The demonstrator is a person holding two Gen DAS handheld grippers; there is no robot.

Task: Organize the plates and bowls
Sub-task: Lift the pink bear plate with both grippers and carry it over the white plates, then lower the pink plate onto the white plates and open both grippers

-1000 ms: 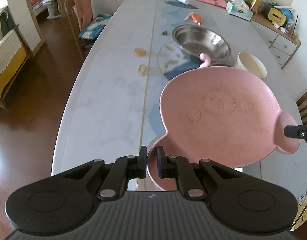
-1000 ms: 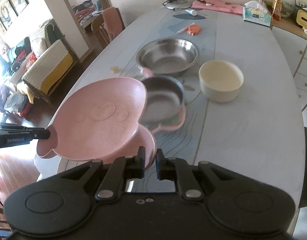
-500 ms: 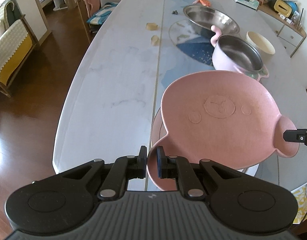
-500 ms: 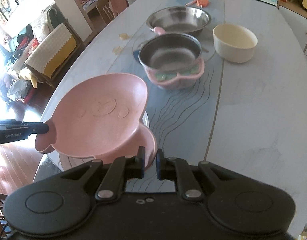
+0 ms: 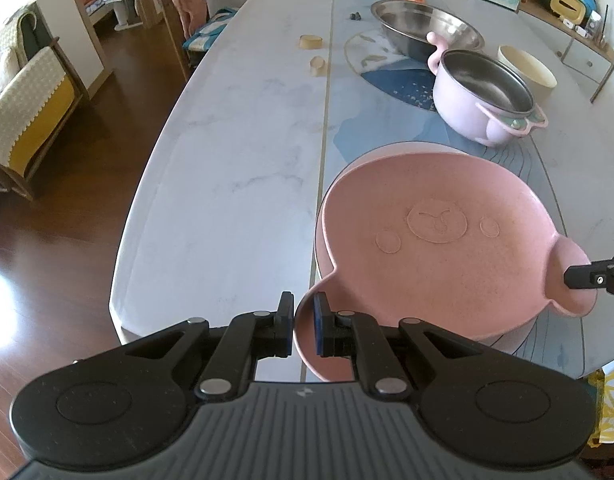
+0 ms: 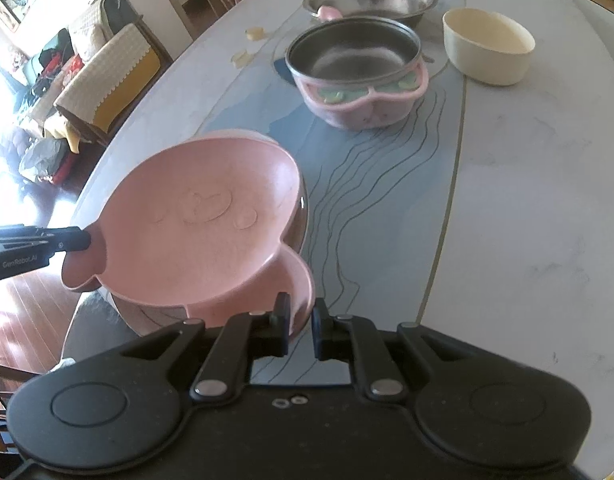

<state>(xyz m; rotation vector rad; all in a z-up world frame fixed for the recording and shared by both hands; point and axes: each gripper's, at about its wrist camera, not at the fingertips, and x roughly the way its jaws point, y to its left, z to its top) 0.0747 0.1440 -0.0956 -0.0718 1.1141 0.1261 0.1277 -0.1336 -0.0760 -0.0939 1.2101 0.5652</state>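
Observation:
A pink bear-face plate (image 5: pixel 435 248) with two ear tabs hangs low over a pale pink bowl with a steel liner (image 5: pixel 503 340) at the table's near end. My left gripper (image 5: pixel 305 328) is shut on one ear of the plate. My right gripper (image 6: pixel 301 332) is shut on the other ear; its tips also show at the right edge of the left wrist view (image 5: pixel 587 278). In the right wrist view the plate (image 6: pixel 203 232) covers most of the bowl (image 6: pixel 301 216) beneath it.
Further along the table (image 5: pixel 235 168) stand a second pink steel-lined bowl (image 5: pixel 483 96), a large steel basin (image 5: pixel 423 28) and a cream bowl (image 5: pixel 527 70). Small scraps (image 5: pixel 311 42) lie left of the basin. A chair (image 5: pixel 183 12) and dark wood floor are to the left.
Both grippers have carried the pink plate back toward the near end of the table and lowered it over the near bowl. The second pink bowl, once hidden, now shows beyond it.

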